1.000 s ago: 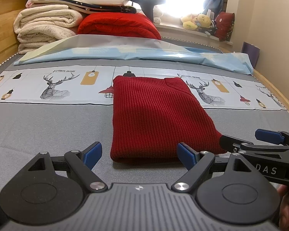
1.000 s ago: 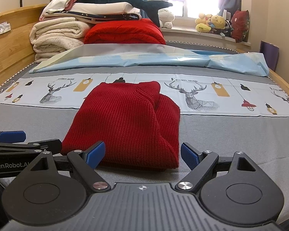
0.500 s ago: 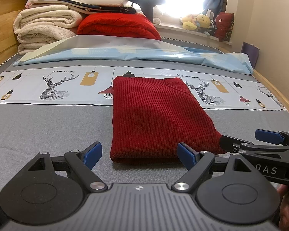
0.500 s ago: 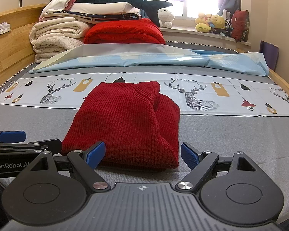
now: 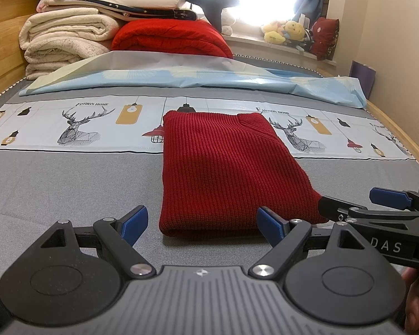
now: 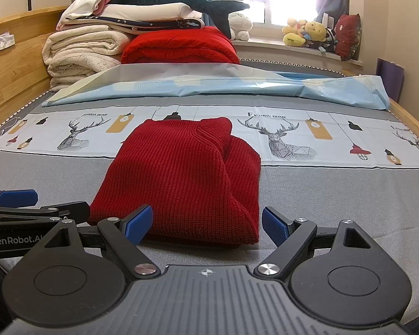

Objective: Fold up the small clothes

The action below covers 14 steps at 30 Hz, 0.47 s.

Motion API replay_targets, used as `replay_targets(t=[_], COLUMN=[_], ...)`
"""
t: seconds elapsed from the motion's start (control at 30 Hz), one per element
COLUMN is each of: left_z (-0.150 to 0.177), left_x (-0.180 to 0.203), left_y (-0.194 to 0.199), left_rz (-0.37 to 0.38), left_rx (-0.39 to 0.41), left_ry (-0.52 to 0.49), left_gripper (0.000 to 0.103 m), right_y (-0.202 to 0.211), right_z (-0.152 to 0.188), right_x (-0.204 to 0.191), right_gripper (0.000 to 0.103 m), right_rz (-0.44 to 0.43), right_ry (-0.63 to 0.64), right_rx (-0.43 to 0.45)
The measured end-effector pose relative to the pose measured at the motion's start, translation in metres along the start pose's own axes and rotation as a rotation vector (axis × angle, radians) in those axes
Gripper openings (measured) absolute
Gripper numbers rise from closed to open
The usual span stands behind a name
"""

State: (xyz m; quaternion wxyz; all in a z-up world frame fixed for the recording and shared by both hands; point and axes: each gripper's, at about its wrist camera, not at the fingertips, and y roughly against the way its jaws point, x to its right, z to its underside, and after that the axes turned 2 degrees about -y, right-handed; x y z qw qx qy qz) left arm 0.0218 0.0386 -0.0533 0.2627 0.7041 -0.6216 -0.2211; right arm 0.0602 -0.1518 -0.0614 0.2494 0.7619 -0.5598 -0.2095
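Red knit sweater (image 5: 226, 173) lies mid-bed on the grey bed (image 5: 69, 184) surface, its far end overlapping the deer-print sheet (image 5: 78, 122). It is already folded into a narrow strip, with the near edge toward the foot of the bed. Left gripper (image 5: 201, 224) is wide open and empty, just short of the near edge. Right gripper (image 6: 206, 222) is also wide open and empty, framing the near right corner. Likely next step: fold the near end over to the far end. To do it well, pinch all layers at both near corners, since the right-side layer (image 6: 244, 178) bulges loose. Lift evenly, carry toward the headboard-side edge, and line up the edges before letting go.
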Motion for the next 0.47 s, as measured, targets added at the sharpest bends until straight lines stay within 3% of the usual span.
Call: replay_targets(t=[0.47], left_z=[0.0006], left_x=[0.0006], left_y=[-0.0006], left_rz=[0.006], left_rx=[0.004], left_ry=[-0.004], left_gripper=[0.089], right_y=[0.0], right_z=[-0.0004], right_x=[0.0001], right_gripper=[0.086], right_rz=[0.0], right_ry=[0.0], right_rx=[0.0])
